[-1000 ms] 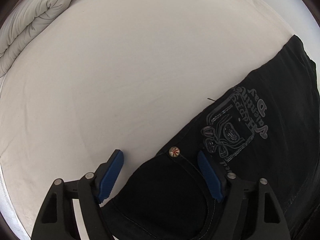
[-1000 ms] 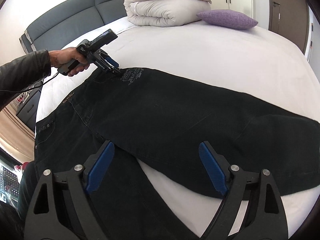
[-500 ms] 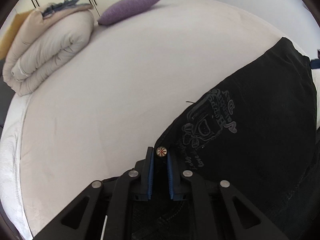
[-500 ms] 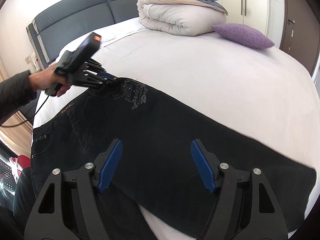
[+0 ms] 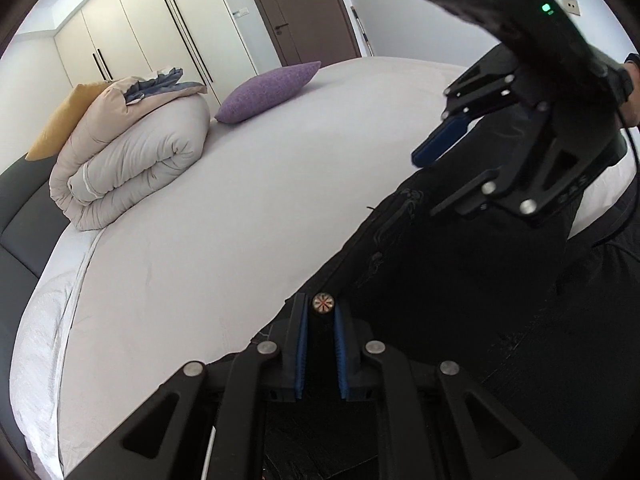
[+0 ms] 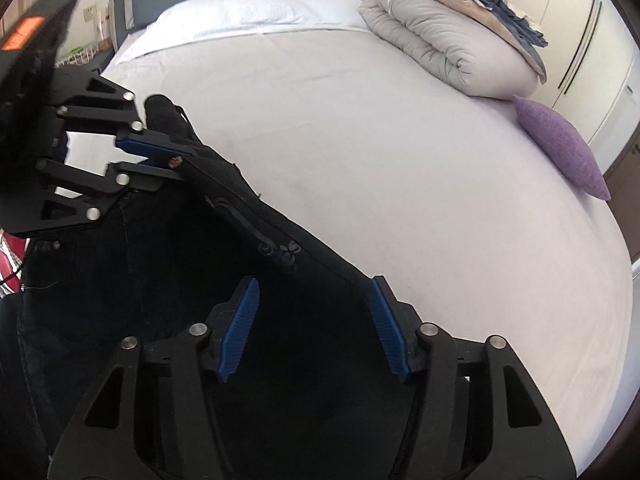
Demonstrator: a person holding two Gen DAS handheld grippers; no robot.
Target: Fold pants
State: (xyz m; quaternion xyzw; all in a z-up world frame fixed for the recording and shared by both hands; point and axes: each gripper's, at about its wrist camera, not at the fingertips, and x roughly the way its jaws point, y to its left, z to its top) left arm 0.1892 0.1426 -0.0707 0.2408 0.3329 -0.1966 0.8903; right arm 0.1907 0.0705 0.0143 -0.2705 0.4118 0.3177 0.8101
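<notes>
Black pants (image 5: 460,280) with a grey print lie on the white bed, their waist edge lifted. My left gripper (image 5: 321,312) is shut on the waistband beside a round metal button (image 5: 322,303); it also shows in the right wrist view (image 6: 168,158), pinching the raised edge. The pants (image 6: 168,280) stretch from there down to my right gripper (image 6: 312,312), which is open with its blue pads on either side of the fabric's upper edge. In the left wrist view the right gripper (image 5: 460,136) hovers over the pants, one blue pad showing.
A rolled beige duvet (image 5: 132,152) and a purple pillow (image 5: 268,92) lie at the far side of the white bed (image 5: 240,208). White pillows (image 6: 240,12) and a grey headboard are at the head. Wardrobes and a door stand behind.
My left gripper closed on the waistband by the button and lifted it. My right gripper moved up along the pants toward the left one, staying open.
</notes>
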